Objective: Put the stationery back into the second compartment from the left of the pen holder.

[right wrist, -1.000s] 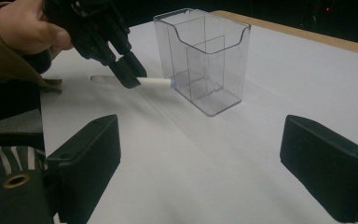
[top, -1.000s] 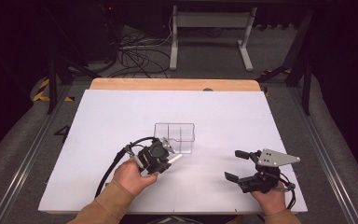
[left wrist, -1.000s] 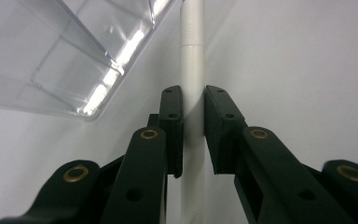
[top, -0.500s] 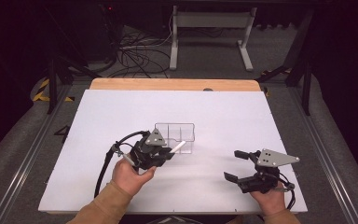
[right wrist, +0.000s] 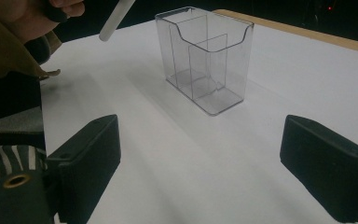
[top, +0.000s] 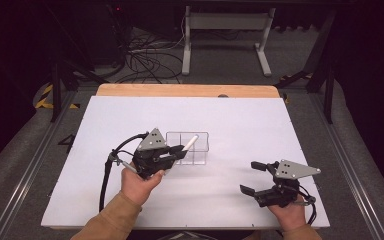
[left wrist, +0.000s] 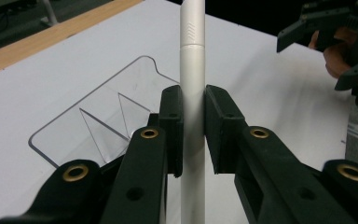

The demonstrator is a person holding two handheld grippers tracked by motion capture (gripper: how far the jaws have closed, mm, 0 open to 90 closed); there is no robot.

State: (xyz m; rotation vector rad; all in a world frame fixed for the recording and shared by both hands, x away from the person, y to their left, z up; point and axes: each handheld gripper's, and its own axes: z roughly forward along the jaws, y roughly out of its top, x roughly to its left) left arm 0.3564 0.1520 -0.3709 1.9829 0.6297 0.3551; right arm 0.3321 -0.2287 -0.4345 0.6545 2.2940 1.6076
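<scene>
**Ana:** White, that tube the left gripper [left wrist: 193,135] is carrying; a slim white marker [left wrist: 192,84], with both black pads pressed flat against its barrel, one on each side.

**Ben:** Agreed; seen from above, the marker [top: 190,142] sticks out past the jaws and its tip hangs over the clear plastic holder [top: 198,150], above the rim and not inside any compartment.

**Ana:** And the holder itself stands upright near the middle of the white table [top: 240,120]; the right gripper view shows its dividers [right wrist: 200,60] splitting it into compartments.

**Ben:** As for the right gripper [top: 254,177], its jaws are spread wide with nothing between them; it sits low by the near right corner of the table, well apart from the holder.

**Ana:** Its grey three-cornered plate [top: 295,170] faces up; the person's tan sleeve [top: 111,220] comes in at the bottom left.
</scene>
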